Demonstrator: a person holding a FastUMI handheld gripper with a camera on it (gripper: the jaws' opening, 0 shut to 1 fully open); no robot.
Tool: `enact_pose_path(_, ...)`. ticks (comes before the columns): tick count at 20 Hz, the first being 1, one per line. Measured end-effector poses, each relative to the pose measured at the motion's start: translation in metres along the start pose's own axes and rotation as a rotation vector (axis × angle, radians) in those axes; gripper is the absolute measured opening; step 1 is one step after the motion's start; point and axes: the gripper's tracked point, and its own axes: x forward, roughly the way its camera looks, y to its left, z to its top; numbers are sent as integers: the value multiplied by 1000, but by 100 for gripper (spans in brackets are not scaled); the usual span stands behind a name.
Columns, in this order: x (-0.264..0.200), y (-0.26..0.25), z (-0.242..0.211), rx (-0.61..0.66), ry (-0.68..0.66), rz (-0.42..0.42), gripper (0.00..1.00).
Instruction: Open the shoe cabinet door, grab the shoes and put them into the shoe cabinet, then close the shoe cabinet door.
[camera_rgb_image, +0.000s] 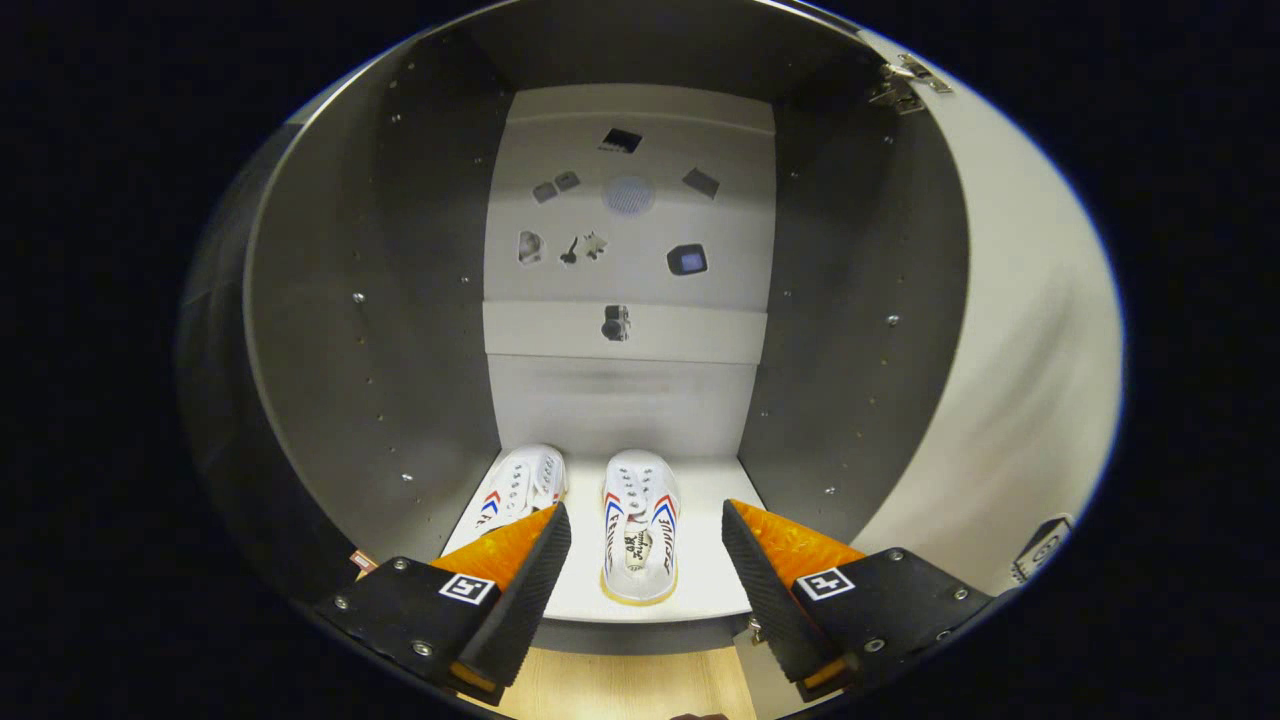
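Item: we log two white sneakers (640, 525) side by side on the shoe cabinet's bottom shelf (700, 590), gripper (646, 560) spread wide and empty, door (1010, 330) open for closing.

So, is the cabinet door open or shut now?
Open. The door is swung aside, and both shoes sit on the shelf inside. The gripper is open.

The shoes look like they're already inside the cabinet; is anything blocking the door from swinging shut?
Nothing visible blocks it. Both shoes sit fully on the cabinet floor, the door stands open beside them, and the open gripper hovers at the front edge.
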Motion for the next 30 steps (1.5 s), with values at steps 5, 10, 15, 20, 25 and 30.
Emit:
enact_pose_path(5, -82, -5, 19, 18, -70, -8, 94)
enact_pose_path(10, -169, -17, 28, 16, -136, -11, 94)
enact_pose_path(15, -248, -49, 16, 15, -175, -57, 95)
enact_pose_path(20, -308, -91, 2, 40, -199, -119, 95)
enact_pose_path(25, -355, -150, -25, -1, -194, -248, 95)
enact_pose_path(30, -376, -216, -53, 57, -162, -387, 95)
